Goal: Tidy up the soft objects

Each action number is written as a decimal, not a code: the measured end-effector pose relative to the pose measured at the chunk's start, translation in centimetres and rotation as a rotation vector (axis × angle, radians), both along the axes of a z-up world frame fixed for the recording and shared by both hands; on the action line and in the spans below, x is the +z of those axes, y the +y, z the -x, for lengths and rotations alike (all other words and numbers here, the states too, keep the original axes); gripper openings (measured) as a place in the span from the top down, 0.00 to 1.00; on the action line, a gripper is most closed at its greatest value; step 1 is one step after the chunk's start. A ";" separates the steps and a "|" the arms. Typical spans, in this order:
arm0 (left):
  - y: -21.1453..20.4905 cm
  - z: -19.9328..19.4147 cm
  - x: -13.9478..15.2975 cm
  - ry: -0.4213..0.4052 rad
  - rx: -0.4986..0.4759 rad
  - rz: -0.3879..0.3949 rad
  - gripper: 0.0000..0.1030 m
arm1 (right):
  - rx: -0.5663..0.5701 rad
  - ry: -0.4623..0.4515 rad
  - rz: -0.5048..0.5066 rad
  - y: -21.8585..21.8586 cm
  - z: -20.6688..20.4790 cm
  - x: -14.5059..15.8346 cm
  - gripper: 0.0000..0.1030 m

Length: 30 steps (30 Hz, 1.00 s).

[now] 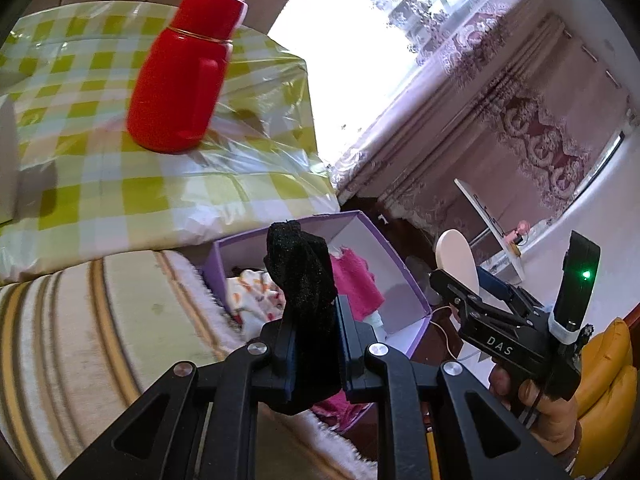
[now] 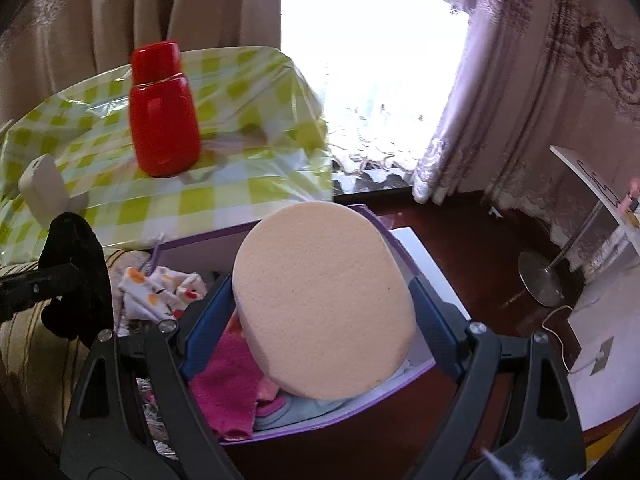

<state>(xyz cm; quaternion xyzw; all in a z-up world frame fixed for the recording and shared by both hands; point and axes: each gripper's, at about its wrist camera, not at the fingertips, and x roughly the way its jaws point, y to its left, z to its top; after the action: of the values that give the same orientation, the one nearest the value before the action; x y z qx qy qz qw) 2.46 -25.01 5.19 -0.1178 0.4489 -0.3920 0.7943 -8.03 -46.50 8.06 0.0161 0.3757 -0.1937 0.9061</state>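
While apparently over the purple box [image 2: 404, 240], left tool [image 1: 314, 344] clenching black cloth [image 1: 300, 276], right tool [image 2: 320, 320] gripping sponge [image 2: 324, 300].

Purple box [image 2: 404, 240] open-topped, right half bare; pink cloth [image 2: 228, 384], patterned cloth [image 2: 160, 292] crowd left

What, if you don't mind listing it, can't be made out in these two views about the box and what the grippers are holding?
- Purple box floor, right wrist view: the beige sponge in the right gripper covers its middle.
- Black cloth, left wrist view: its lower end is pinched in the left gripper, so its shape is unclear.
- Box's near wall, left wrist view: hidden by the gripper.
- White object on the checked cloth: too blurred to identify.
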 end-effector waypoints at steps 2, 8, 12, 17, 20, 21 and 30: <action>-0.7 0.1 -0.1 0.000 -0.009 -0.002 0.83 | -0.016 0.002 0.003 -0.4 0.1 -0.1 0.14; -3.1 0.5 -0.3 -0.012 -0.049 -0.003 0.44 | -0.068 0.009 -0.024 -1.8 0.2 -0.6 0.13; -3.0 0.4 -1.0 0.011 -0.016 -0.013 0.37 | -0.083 0.013 -0.019 -1.8 0.5 -0.7 0.10; -1.5 0.9 -2.1 0.075 0.004 -0.035 0.36 | -0.092 0.026 -0.010 -0.8 1.6 -0.7 0.10; -0.1 2.2 -2.5 0.077 0.029 -0.063 0.36 | -0.101 0.037 -0.010 0.2 3.0 -0.7 0.10; 0.2 2.5 -2.4 0.067 0.039 -0.073 0.35 | -0.097 0.037 -0.011 0.6 3.5 -0.6 0.10; -1.2 3.6 -2.6 0.014 0.022 -0.168 0.17 | -0.096 0.030 -0.025 1.3 4.6 -1.0 0.10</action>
<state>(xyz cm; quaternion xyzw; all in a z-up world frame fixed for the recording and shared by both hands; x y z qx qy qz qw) -1.17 -26.17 2.59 -0.0587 0.4845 -0.3433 0.8024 -12.67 -45.17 7.05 0.0424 0.3904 -0.2327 0.8897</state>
